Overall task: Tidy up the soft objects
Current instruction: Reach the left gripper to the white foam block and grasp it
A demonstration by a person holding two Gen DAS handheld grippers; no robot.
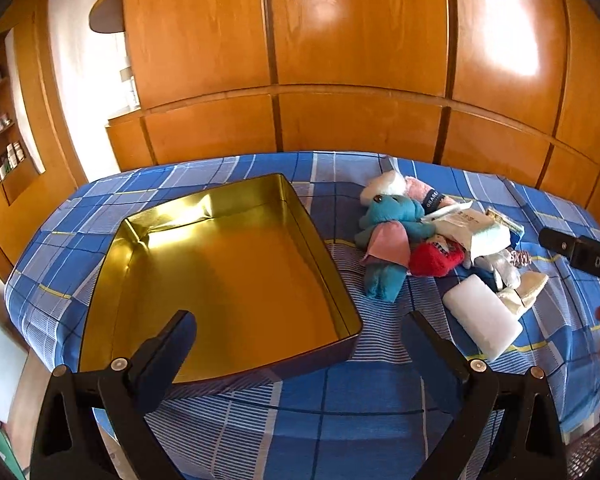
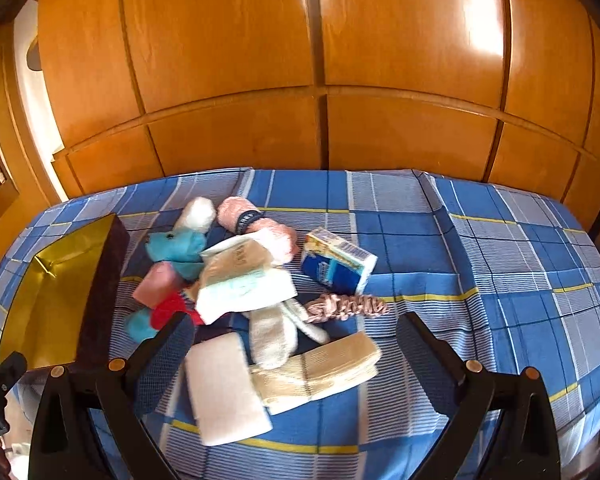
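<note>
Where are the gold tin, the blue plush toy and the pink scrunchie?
gold tin point(image 1: 236, 272): left wrist view, on its bare inner floor.
blue plush toy point(image 1: 396, 210): left wrist view, on its head.
pink scrunchie point(image 2: 348, 306): right wrist view, on the middle of its ruffled band.

The supporting surface is a bed covered by a blue plaid sheet with white and yellow lines. Resting on the sheet:

- Gold-lined rectangular tin, open, ahead of the left tool, left of the pile.
- Blue plush toy, touching a white plush and pink yarn skein.
- Tissue packet, beyond the right tool.
- Pink scrunchie, just beside the packet.
- White foam block and beige folded cloth, nearest the right tool, touching.
</note>
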